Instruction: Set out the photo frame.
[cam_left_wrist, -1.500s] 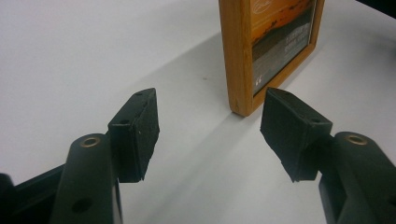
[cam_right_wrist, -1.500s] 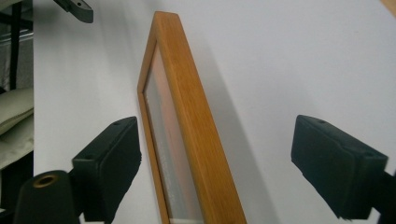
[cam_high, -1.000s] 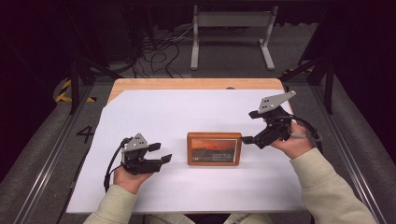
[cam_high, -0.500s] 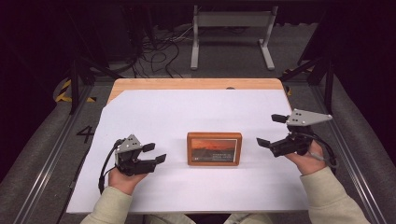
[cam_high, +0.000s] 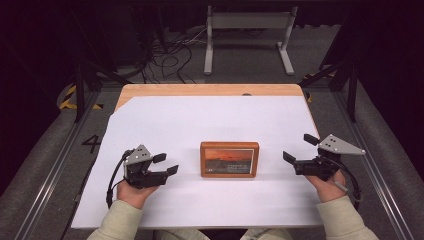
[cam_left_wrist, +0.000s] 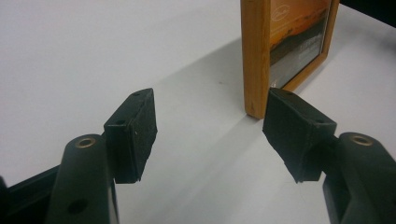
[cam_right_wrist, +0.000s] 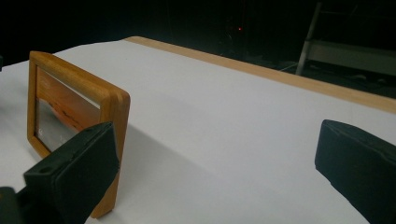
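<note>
Two grippers, left gripper (cam_high: 167, 164) and right gripper (cam_high: 300, 148), fingers wide, flank a wooden picture frame (cam_high: 230, 159).

The high view looks forward and down from above the near edge, taking in the whole table (cam_high: 150, 112). Each gripper view sits low and close to the tabletop, looking inward from its own side. All three share the frame (cam_high: 229, 159) (cam_left_wrist: 256, 56) (cam_right_wrist: 79, 93).

white sheet (cam_high: 210, 125) covers wooden table (cam_high: 200, 90) | metal stand (cam_high: 248, 22), tangled cables (cam_high: 170, 50) on floor beyond
</note>
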